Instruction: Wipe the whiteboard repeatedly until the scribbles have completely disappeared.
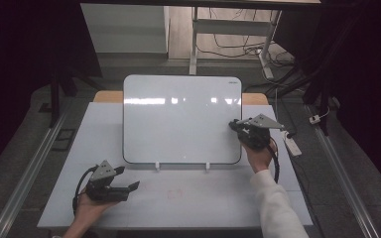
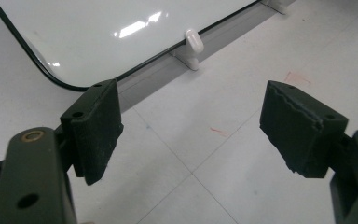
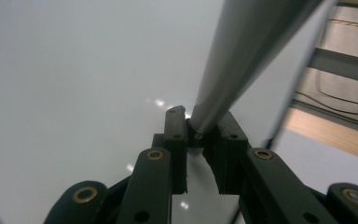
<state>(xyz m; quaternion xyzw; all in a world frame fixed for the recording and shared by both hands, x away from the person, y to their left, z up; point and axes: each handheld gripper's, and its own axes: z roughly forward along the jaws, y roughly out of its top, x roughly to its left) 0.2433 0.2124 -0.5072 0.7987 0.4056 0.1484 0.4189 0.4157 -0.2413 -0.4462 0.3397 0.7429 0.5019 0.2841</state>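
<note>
A white whiteboard (image 1: 178,119) leans upright on a stand in the middle of the white table (image 1: 203,203). My right gripper (image 1: 234,124) is at the board's right edge, and in the right gripper view its jaws (image 3: 198,123) are shut on a smooth grey pen-like stick (image 3: 242,51) that runs up and to the right in front of the board (image 3: 74,70). My left gripper (image 1: 129,177) rests low on the table at the front left, its jaws (image 2: 191,112) wide open with nothing between them, pointing toward the board's lower corner (image 2: 98,32).
Two white clips (image 1: 157,167) (image 1: 207,166) hold the board's bottom edge; one shows close in the left gripper view (image 2: 192,42). Faint red marks (image 1: 174,193) lie on the table in front. A white power strip (image 1: 291,145) and cables lie right of the table.
</note>
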